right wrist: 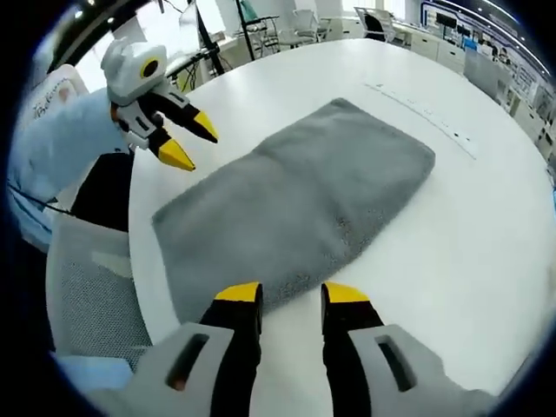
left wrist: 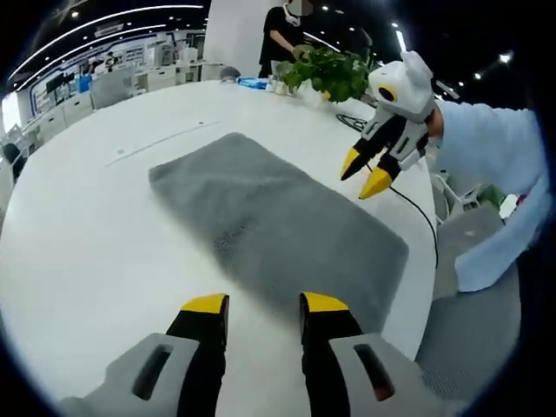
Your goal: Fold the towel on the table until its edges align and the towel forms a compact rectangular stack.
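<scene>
A grey towel [left wrist: 278, 217] [right wrist: 304, 200] lies flat on the white round table [left wrist: 87, 226] [right wrist: 469, 234] as a long rectangle. My left gripper [left wrist: 265, 304] hovers open over the table just short of the towel's near long edge, nothing between its yellow tips. In the right gripper view it [right wrist: 191, 141] hangs open above the towel's far corner by the table rim. My right gripper [right wrist: 293, 294] is open too, its tips over the opposite long edge; from the left gripper view it [left wrist: 363, 174] floats above the towel's far side.
A potted plant [left wrist: 330, 69] and small items stand at the table's far end, where a person [left wrist: 282, 35] stands. A black cable [left wrist: 408, 204] runs along the rim. A grey mesh chair [left wrist: 473, 287] [right wrist: 87, 287] sits beside the table. A light blue sleeve [left wrist: 486, 148] holds the right gripper.
</scene>
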`<move>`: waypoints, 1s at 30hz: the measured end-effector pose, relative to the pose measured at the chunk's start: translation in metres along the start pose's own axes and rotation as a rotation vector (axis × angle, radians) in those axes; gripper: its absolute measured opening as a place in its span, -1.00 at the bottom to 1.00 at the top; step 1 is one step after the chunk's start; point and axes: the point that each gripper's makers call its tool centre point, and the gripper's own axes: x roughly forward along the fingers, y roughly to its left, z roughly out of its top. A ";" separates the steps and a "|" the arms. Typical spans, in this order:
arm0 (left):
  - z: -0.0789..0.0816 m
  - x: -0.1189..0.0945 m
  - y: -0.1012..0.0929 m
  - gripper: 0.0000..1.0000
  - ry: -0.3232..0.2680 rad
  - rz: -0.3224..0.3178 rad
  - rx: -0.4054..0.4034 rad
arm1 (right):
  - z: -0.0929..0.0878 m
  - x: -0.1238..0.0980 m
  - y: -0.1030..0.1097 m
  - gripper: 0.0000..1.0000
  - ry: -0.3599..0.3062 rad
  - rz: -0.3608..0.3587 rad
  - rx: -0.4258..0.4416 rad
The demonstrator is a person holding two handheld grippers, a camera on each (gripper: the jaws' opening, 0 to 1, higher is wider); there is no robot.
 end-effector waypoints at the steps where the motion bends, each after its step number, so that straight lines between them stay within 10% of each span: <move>1: -0.001 -0.001 -0.004 -0.34 0.000 -0.009 0.013 | -0.001 0.000 0.001 -0.49 0.001 0.003 -0.006; 30: -0.040 -0.008 -0.094 -0.40 0.050 -0.276 0.367 | -0.027 -0.007 0.071 -0.52 -0.014 0.142 -0.200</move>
